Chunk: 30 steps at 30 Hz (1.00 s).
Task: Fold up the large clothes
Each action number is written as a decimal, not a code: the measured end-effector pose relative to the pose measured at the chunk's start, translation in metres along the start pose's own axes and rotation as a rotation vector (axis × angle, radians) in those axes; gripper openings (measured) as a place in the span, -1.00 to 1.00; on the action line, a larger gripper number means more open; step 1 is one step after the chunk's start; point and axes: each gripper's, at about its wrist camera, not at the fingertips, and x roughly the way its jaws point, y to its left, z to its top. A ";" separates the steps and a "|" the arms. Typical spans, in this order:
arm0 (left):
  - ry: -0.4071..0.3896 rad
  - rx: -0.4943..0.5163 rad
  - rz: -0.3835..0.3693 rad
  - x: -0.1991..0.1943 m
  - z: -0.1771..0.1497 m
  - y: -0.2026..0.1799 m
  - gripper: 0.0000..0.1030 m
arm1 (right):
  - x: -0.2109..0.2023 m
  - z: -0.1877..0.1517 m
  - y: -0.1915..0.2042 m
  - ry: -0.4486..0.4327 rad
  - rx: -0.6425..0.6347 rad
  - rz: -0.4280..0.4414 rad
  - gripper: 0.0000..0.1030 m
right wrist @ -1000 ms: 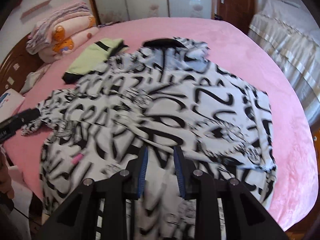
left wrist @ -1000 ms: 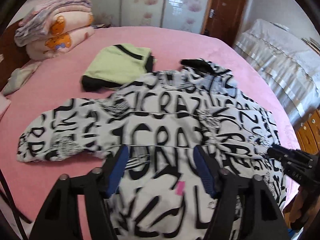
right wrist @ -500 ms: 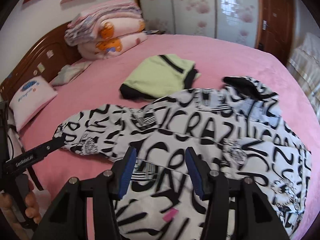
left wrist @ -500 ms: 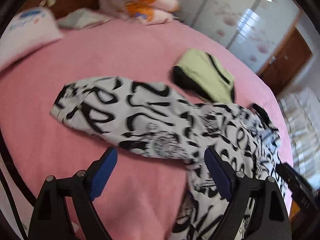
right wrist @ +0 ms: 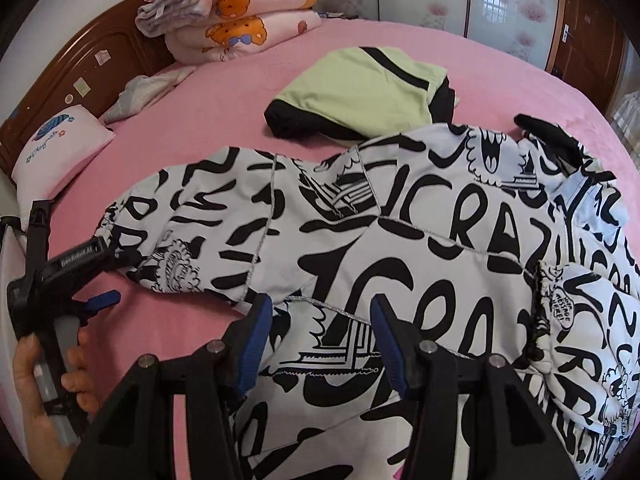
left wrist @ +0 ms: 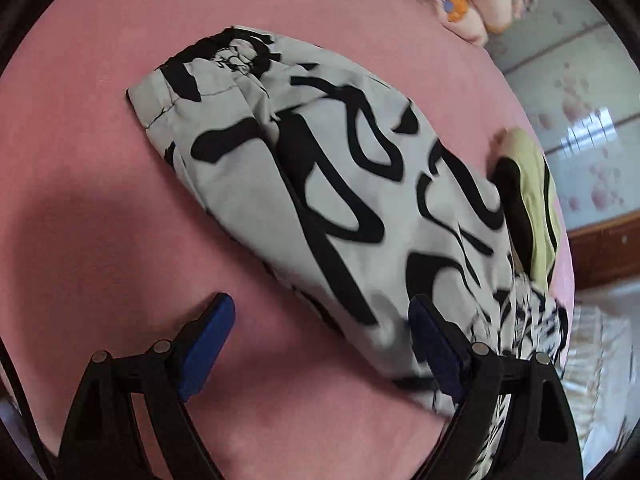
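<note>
A large white jacket with black lettering (right wrist: pixel 420 240) lies spread on the pink bed (right wrist: pixel 200 140). Its left sleeve (left wrist: pixel 320 184) stretches out, with its cuff (left wrist: pixel 208 68) at the far end. My left gripper (left wrist: pixel 320 332) is open, low over the sleeve's near part, one blue finger on each side of its edge. It also shows in the right wrist view (right wrist: pixel 108 280), at the sleeve cuff. My right gripper (right wrist: pixel 320 320) is open, hovering over the jacket's body near the armpit.
A folded green and black garment (right wrist: pixel 360 92) lies just beyond the jacket. Stacked pink quilts (right wrist: pixel 232 20) and a small pillow (right wrist: pixel 60 144) sit by the wooden headboard (right wrist: pixel 80 72). Wardrobe doors stand behind the bed.
My left gripper has swung left and dropped close to the sleeve. My right gripper has turned left from the jacket's middle toward the left sleeve and opened wider.
</note>
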 end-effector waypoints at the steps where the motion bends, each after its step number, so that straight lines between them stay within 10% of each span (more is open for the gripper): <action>1: -0.016 -0.013 0.008 0.003 0.003 -0.001 0.70 | 0.002 -0.002 -0.003 0.005 0.004 0.000 -0.01; 4: -0.078 -0.032 0.049 0.008 0.011 -0.007 0.68 | 0.006 -0.006 -0.012 0.017 0.018 0.001 -0.01; 6: -0.135 -0.026 0.102 0.008 0.014 -0.014 -0.26 | 0.008 -0.010 -0.020 0.021 0.026 -0.005 -0.01; 9: -0.188 0.025 0.123 0.001 0.019 -0.029 -0.84 | 0.007 -0.015 -0.035 0.022 0.054 -0.003 -0.01; 15: -0.351 0.218 0.062 -0.048 -0.005 -0.104 -0.88 | -0.007 -0.028 -0.073 -0.004 0.108 -0.025 -0.01; 22: -0.342 0.581 -0.123 -0.069 -0.104 -0.234 -0.88 | -0.040 -0.050 -0.136 -0.055 0.223 -0.059 -0.01; 30: -0.030 0.945 -0.232 -0.007 -0.262 -0.315 -0.85 | -0.069 -0.088 -0.210 -0.088 0.355 -0.130 -0.01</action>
